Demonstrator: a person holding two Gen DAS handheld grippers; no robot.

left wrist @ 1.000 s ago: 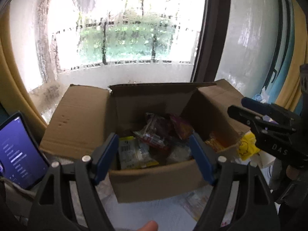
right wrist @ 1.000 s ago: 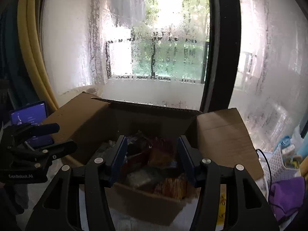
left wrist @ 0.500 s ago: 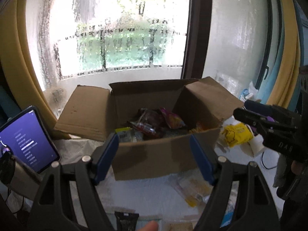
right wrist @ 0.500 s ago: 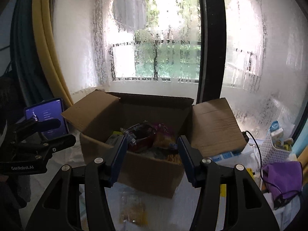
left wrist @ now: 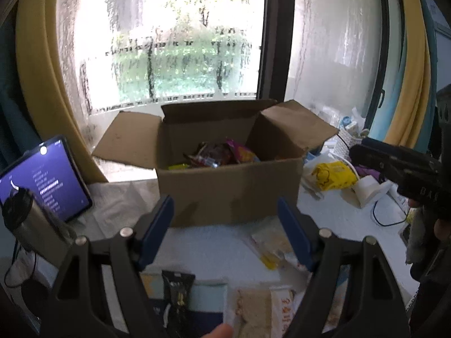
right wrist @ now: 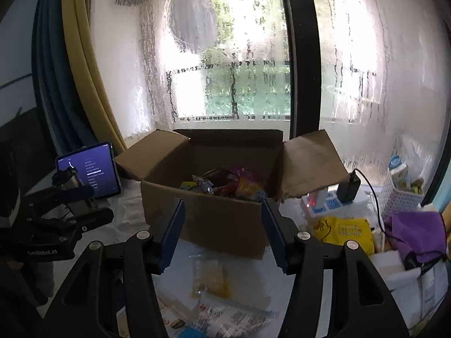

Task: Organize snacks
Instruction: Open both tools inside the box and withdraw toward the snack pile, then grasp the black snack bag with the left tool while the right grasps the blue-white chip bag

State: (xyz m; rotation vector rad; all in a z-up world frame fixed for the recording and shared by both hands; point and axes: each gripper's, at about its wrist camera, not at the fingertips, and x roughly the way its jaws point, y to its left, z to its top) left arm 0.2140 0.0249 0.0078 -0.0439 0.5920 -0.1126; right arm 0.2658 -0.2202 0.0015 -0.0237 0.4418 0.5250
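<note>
Snacks sit in two places: a heap of crinkly packets (left wrist: 217, 155) inside the open cardboard box (left wrist: 228, 194) toward the bench's window edge, and loose flat packets on the bench's near side, such as the clear yellow packet (right wrist: 210, 278) just in front of the box. You will likely find these light, soft and slippery, and easily crushed, so pinch a sealed edge or corner, not the filled middle. Your left hand-held gripper (left wrist: 225, 231) has its jaws well apart with nothing between them; your right hand-held gripper (right wrist: 222, 232) is empty too, its jaws opening. Only the left view shows the black sachet (left wrist: 177, 287) and pale biscuit packet (left wrist: 253, 307) at the bench's near edge; only the right view shows the power strip (right wrist: 327, 202) and white basket (right wrist: 400, 194) toward the bench's right edge.
</note>
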